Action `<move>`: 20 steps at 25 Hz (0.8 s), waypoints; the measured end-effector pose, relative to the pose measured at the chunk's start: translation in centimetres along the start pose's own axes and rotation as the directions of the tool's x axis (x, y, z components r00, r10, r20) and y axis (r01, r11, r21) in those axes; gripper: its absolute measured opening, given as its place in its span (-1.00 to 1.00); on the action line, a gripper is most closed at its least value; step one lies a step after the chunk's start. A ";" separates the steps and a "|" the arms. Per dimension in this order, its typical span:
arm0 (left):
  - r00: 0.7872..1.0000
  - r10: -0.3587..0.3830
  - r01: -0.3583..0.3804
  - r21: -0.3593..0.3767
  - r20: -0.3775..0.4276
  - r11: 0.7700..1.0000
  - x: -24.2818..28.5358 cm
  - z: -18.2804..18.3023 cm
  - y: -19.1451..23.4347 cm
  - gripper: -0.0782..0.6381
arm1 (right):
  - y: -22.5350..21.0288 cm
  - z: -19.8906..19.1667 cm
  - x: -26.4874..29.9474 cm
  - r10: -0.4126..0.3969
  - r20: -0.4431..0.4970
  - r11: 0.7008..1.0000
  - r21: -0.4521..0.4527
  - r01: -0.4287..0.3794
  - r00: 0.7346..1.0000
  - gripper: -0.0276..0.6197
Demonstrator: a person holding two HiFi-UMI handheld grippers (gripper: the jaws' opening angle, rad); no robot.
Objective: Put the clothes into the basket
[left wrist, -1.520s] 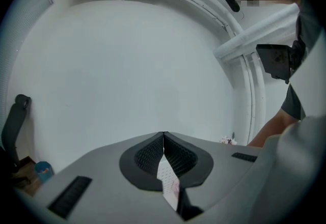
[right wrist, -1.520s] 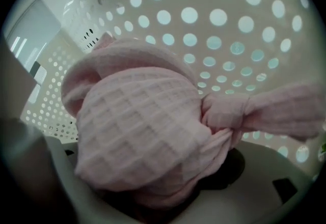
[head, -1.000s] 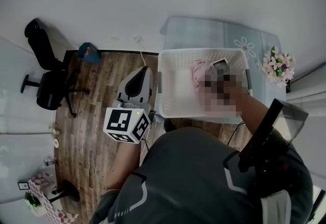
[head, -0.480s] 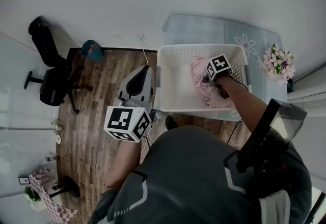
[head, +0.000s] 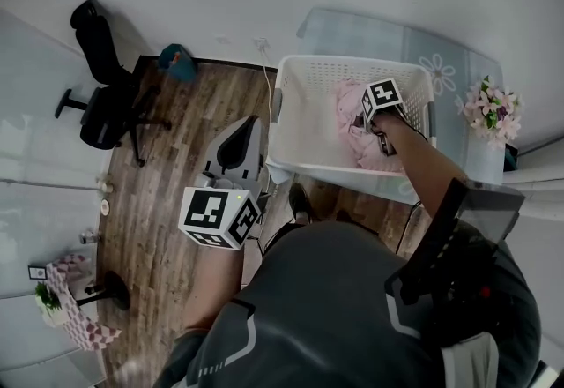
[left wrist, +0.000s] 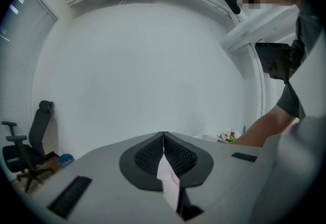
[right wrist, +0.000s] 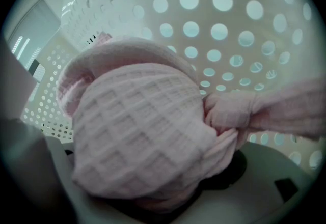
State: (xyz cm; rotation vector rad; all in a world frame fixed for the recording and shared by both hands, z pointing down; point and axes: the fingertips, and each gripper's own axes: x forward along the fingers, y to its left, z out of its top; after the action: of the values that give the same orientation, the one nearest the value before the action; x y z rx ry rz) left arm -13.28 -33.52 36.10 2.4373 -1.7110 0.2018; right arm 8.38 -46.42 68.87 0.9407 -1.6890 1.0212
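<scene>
My right gripper (head: 377, 118) is down inside the white basket (head: 293, 117), its jaws pinching the pink cloth (head: 351, 102). The right gripper view fills with that cloth (right wrist: 137, 131): a waffle weave bunched between the jaws, one twisted end trailing to the right, and the basket's perforated wall (right wrist: 219, 14) close behind. From the head view I only see the marker cube above a pink heap on the basket's right side.

My left gripper (head: 250, 120) hangs outside the basket, just to its left, over the wood floor (head: 176, 166). The left gripper view shows its jaws (left wrist: 164, 151) pressed together, with a thin pale sliver in the seam that I cannot identify.

Farther out, the head view shows an office chair (head: 106, 86) at far left and flowers (head: 492, 104) to the right of the basket.
</scene>
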 end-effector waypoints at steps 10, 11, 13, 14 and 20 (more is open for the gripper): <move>0.989 0.144 -0.144 0.002 -0.021 0.990 -6.6 -1.5 -1.6 -0.75 | 0.2 0.1 -1.1 -0.005 0.006 1.000 0.027 0.005 1.000 0.36; 0.989 0.150 -0.150 0.002 -0.018 0.989 -7.2 -1.4 -1.5 -0.75 | 0.5 0.0 -1.4 -0.002 0.000 0.999 0.034 0.002 1.000 0.37; 0.989 0.151 -0.151 0.002 -0.007 0.989 -7.9 -1.2 -1.2 -0.75 | 1.0 -0.2 -2.2 0.002 -0.011 0.999 0.046 -0.001 1.000 0.38; 0.990 0.144 -0.144 0.003 0.001 0.990 -8.1 -1.1 -1.1 -0.75 | 1.2 -0.1 -2.7 0.001 -0.011 0.999 0.053 -0.001 1.000 0.38; 0.997 0.063 -0.064 0.014 0.040 0.998 -8.8 0.0 -0.6 -0.75 | 2.0 0.0 -7.3 -0.018 0.056 0.995 0.097 0.013 0.998 0.38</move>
State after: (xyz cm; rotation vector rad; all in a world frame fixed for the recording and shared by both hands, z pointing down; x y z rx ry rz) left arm -15.65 -25.23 34.28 2.4151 -1.8118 0.1763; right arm 8.66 -44.63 61.53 1.0528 -1.6887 1.0826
